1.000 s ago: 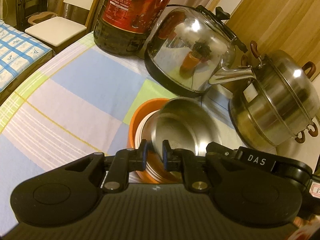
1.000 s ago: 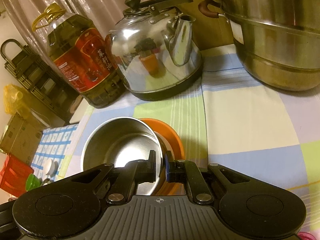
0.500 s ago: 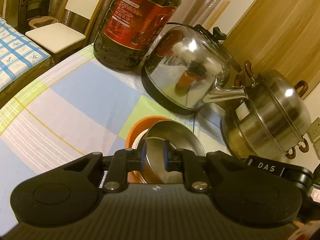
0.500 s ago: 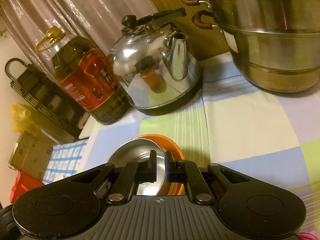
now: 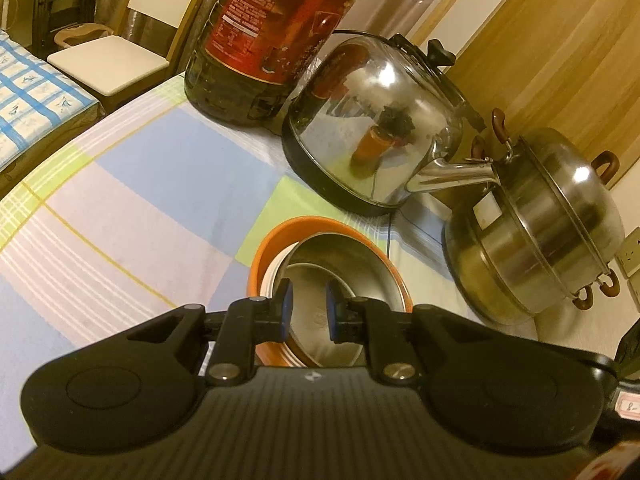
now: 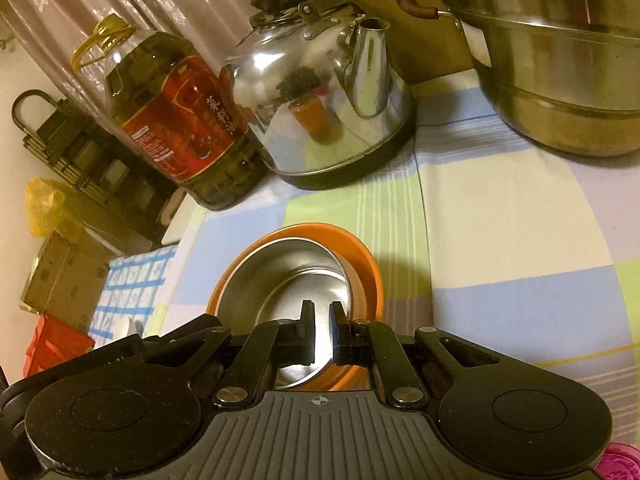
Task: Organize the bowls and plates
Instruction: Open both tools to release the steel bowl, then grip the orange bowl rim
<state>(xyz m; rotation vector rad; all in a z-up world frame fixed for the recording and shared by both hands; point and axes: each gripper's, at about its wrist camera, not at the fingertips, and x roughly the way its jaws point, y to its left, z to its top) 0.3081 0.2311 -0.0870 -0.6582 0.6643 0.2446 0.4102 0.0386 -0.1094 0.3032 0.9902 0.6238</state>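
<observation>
The left gripper [image 5: 308, 310] and the right gripper [image 6: 322, 320] both have their jaws drawn nearly together, with only a narrow slot between the pads. Through each slot the steel bowl [image 5: 340, 264] shows. I cannot tell whether the pads pinch its rim.

The steel bowl sits nested inside the orange bowl [image 5: 276, 240], directly under and just ahead of both sets of jaws.

The tabletop is covered by a checked tablecloth [image 5: 160, 200] of pale blue, lilac, green and cream squares. It lies bare to the left of the left jaws.

Further ahead of the left jaws stands a shiny kettle [image 5: 372, 132] on a dark base. A large oil bottle [image 5: 272, 40] with a red label is just beside it on the left. To the right of those jaws is a stacked steamer pot [image 5: 540, 232] with brown handles, near the kettle's spout.

Beyond the tabletop are:
- a wood-panelled wall [image 5: 540, 40];
- a wall socket [image 5: 630, 248];
- a pale curtain [image 6: 140, 0];
- a white-seated chair [image 5: 108, 60].

Far left of the right jaws are a black rack [image 6: 80, 152], a yellow bag [image 6: 40, 208], a cardboard box [image 6: 60, 276] and a red crate [image 6: 52, 340].
</observation>
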